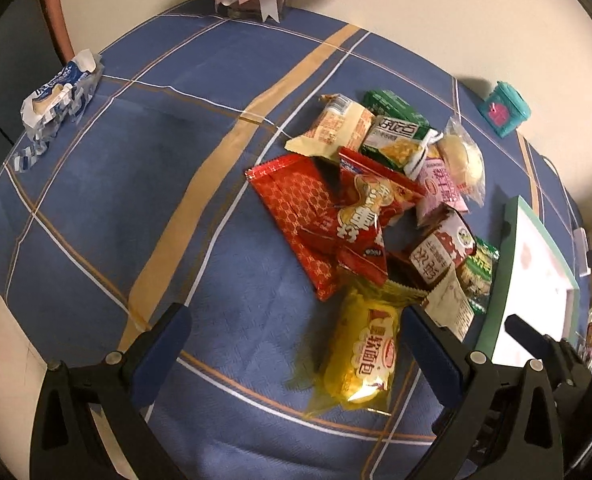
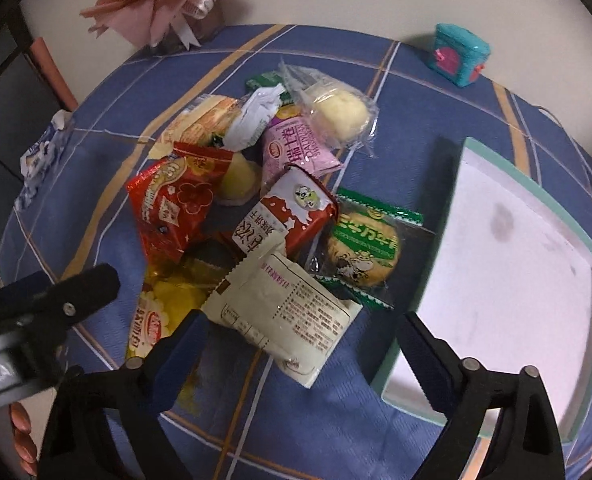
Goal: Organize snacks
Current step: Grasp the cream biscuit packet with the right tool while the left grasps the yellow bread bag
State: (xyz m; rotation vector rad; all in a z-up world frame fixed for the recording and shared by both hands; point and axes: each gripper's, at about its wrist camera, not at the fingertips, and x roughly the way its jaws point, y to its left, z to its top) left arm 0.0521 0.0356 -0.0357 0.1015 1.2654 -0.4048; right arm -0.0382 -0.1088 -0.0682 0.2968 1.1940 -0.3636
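Note:
A pile of snack packets lies on the blue checked tablecloth (image 1: 135, 184). My left gripper (image 1: 296, 320) hangs open over the near end of the pile. A yellow bread packet (image 1: 360, 356) lies between its fingers, close to the right pad, and is not pressed. My right gripper (image 2: 302, 328) is open above a cream packet (image 2: 283, 312); the left pad is near the packet's edge and the right pad stands well clear. Beyond sit a red packet (image 2: 171, 208), a brown-and-white packet (image 2: 291, 212), a green biscuit packet (image 2: 364, 248), a pink packet (image 2: 296, 148) and a wrapped bun (image 2: 340, 112).
A shallow white tray with a green rim (image 2: 536, 176) lies right of the pile. A teal box (image 2: 458, 54) and a pink bouquet (image 2: 163, 0) stand at the far edge. A blue-white wrapper (image 1: 59, 96) lies at the far left. A hand's fingertips (image 2: 23, 432) show at the lower left.

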